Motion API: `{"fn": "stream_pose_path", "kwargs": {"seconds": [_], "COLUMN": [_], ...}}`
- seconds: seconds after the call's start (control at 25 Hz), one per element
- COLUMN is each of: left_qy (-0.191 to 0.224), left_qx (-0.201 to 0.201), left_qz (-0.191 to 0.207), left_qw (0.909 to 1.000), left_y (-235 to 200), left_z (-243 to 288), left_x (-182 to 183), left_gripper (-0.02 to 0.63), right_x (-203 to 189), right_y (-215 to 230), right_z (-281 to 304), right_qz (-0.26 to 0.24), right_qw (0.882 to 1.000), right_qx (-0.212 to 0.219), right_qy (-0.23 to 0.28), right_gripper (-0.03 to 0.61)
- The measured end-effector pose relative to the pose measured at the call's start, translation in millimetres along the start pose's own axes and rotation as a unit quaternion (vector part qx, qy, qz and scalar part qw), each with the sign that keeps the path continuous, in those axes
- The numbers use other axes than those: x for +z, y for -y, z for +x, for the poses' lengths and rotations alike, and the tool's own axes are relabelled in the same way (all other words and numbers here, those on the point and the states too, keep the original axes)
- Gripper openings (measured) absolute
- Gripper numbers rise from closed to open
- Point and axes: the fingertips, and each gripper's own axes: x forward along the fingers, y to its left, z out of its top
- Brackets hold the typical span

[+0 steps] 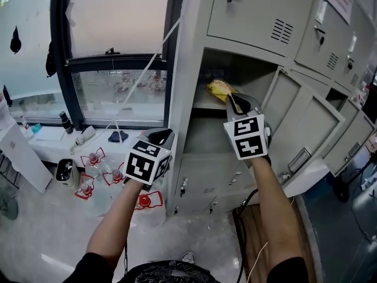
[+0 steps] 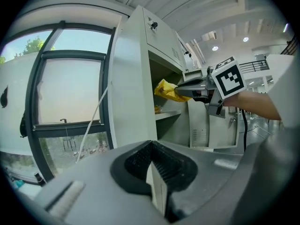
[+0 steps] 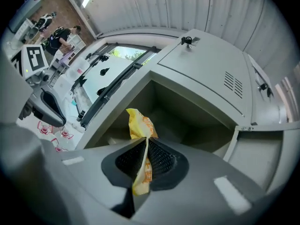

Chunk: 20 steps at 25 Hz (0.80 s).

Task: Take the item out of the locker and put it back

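A crumpled yellow packet (image 1: 220,89) hangs at the mouth of the open grey locker (image 1: 235,69), just above its shelf (image 1: 203,104). My right gripper (image 1: 231,102) is shut on the yellow packet (image 3: 139,139), pinching it between the jaws, with its top sticking out in front of the locker opening (image 3: 187,121). The left gripper view shows the packet (image 2: 168,91) held at the locker by the right gripper (image 2: 185,88). My left gripper (image 1: 160,139) is shut on nothing, held lower left of the locker, away from it.
The locker door (image 1: 306,128) stands swung open to the right. More closed locker doors (image 1: 253,10) sit above and to the right. A window (image 1: 118,58) lies to the left, with a low white ledge (image 1: 53,143) and red-marked bottles (image 1: 94,158) on the floor.
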Motion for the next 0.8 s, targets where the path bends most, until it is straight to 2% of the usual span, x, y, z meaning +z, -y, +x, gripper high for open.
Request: {"fn": "stream_pose_path", "kwargs": {"seconds": [0.6, 0.8], "left_qy": [-0.003, -0.004], "left_qx": [0.072, 0.094], "left_qz": [-0.015, -0.02], "left_qw": [0.9973, 0.9954], "left_y": [-23, -30], "left_z": [8, 12], "left_x": [-3, -7], "left_gripper": [0.0, 0.0], "right_x": [7, 5], "right_y": [2, -8], "right_z": [69, 90], "right_qz": [-0.133, -0.203], "right_qw": [0.99, 0.978], "right_qx": [0.027, 0.039], "right_qy": [0.025, 0.033], "right_gripper": [0.038, 0.038]}}
